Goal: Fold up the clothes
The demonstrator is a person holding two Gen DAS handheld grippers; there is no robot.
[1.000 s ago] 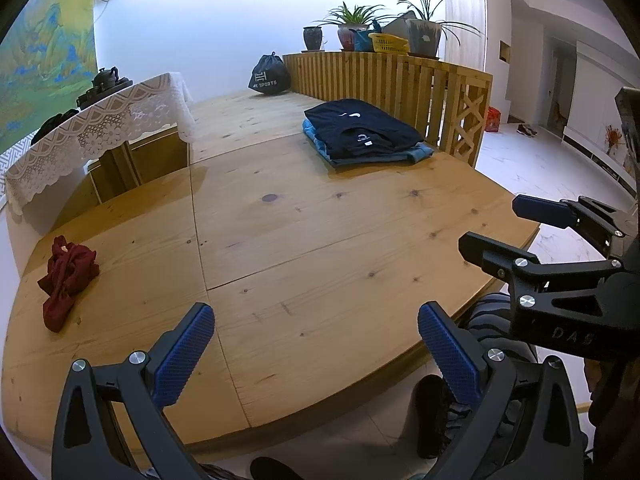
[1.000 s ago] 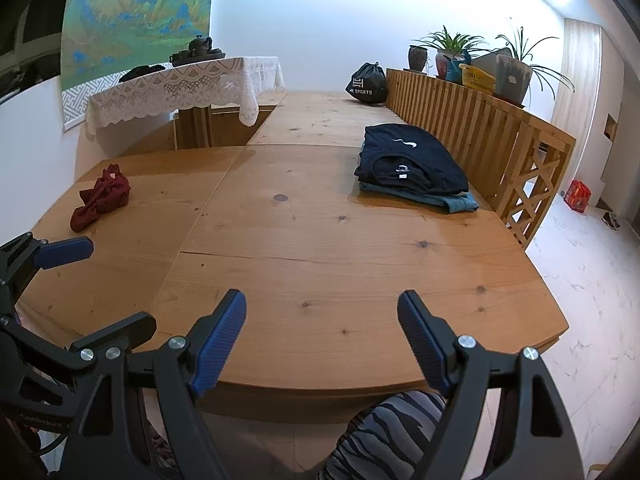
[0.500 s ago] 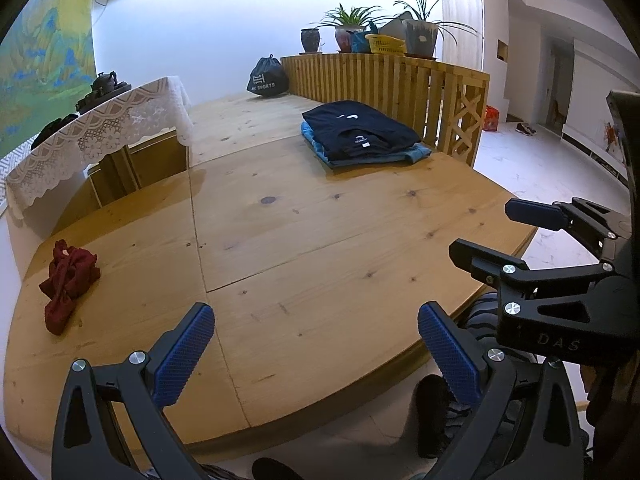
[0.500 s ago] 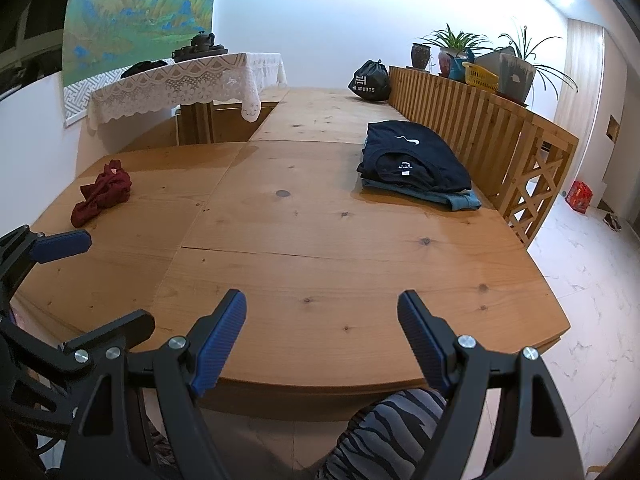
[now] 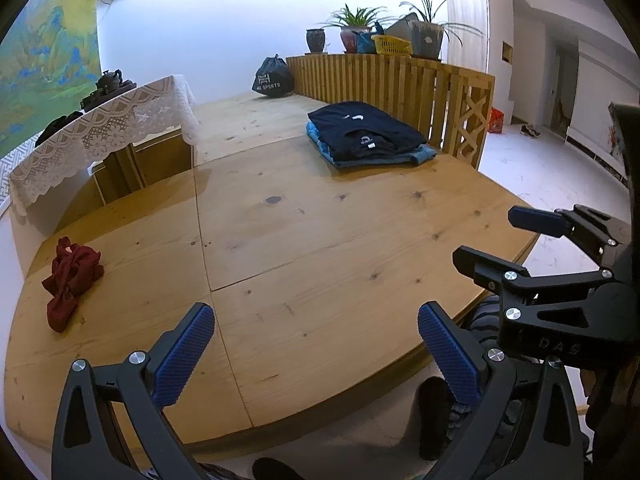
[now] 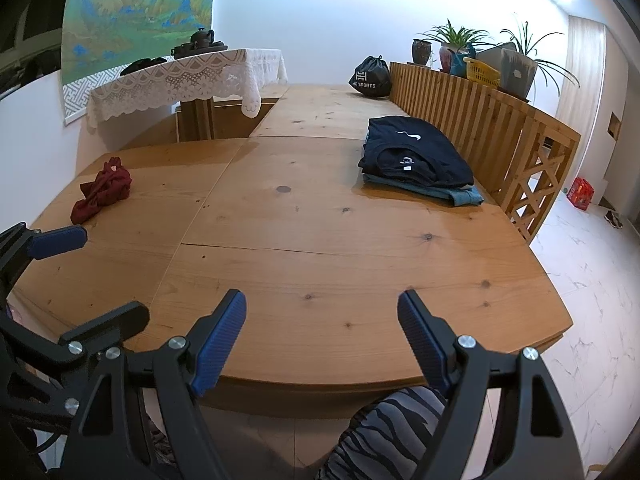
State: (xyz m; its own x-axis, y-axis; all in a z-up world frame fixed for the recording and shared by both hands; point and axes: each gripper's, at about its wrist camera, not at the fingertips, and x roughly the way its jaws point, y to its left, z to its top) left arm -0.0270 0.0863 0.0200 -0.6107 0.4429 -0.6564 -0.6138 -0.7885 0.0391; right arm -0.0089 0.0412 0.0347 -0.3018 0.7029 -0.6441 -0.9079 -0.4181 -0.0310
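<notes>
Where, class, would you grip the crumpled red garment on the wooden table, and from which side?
Probably pinch the raised upper bunch of the red garment, coming down from above with the left gripper, which is nearer. It lies in a loose heap with no flat edge showing.

Crumpled dark red garment (image 5: 71,280) sits bunched up near the table's (image 5: 320,260) left edge, unfolded. Over by the far right edge there's a neat folded stack (image 5: 368,134): black tees on top, blue one underneath.
</notes>
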